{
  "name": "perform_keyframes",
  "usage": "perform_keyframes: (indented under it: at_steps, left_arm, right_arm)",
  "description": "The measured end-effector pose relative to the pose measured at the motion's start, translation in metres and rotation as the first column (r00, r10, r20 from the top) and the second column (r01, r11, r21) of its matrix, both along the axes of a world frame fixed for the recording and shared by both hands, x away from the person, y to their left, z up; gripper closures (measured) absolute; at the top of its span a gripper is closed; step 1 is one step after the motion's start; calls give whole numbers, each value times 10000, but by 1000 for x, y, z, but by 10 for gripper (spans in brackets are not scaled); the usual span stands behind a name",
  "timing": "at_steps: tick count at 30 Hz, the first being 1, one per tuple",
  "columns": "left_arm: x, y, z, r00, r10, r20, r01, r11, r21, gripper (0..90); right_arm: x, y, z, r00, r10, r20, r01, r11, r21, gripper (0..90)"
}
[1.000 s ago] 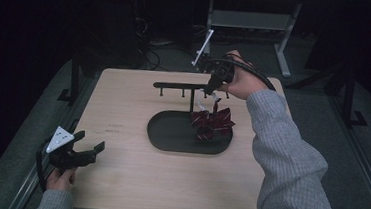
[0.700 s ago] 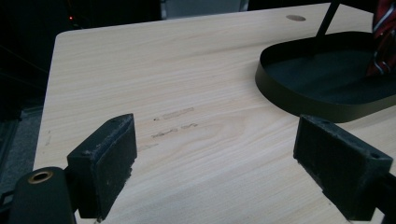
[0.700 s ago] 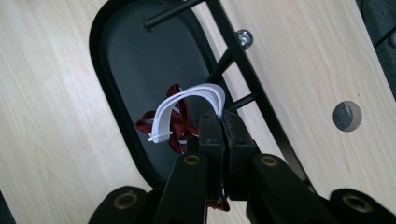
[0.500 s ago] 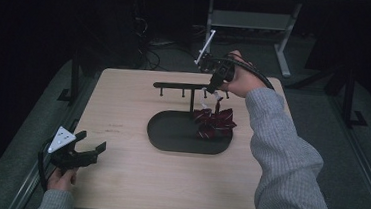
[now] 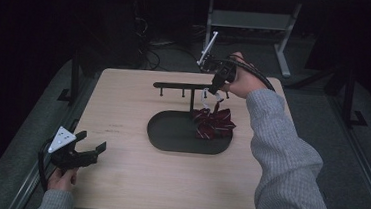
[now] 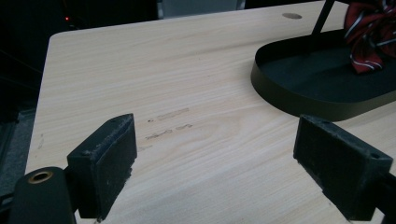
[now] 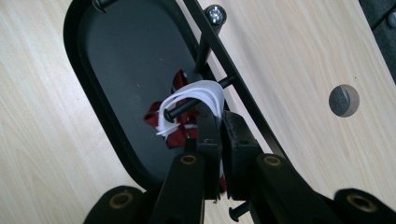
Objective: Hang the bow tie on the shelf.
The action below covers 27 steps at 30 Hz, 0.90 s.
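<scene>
A black stand rises from an oval tray and carries a bar with pegs. A red striped bow tie hangs by its white strap, which loops over one peg above the tray's right end. My right gripper points down at that peg, and its jaws are almost together with the strap between the pads. They have just been opening a little. My left gripper rests open at the table's near left corner with nothing between its pads. From there I see the tray and the bow tie ahead.
The wooden table has a round cable hole beyond the stand. A white-legged desk frame stands on the dark floor behind the table. Cables lie on the floor at the back.
</scene>
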State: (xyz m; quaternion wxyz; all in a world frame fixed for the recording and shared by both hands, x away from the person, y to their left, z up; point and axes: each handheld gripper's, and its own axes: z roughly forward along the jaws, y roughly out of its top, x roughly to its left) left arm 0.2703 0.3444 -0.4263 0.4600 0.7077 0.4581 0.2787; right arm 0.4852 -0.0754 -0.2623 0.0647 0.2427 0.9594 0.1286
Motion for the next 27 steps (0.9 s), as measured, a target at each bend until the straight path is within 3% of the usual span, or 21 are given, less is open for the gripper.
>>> perform_keyframes:
  at_steps: [8, 27]
  left_arm:
    - [0, 0, 0, 10000, 28, 23, -28, 10000, -35, 129]
    - [-1, -1, 0, 10000, 12, 49, -12, 10000, -39, 129]
  right_arm:
    - [1, 0, -5, 9999, 19, -101, -20, 9999, -143, 839]
    - [-7, -6, -6, 9995, 120, -279, -118, 9999, 53, 790]
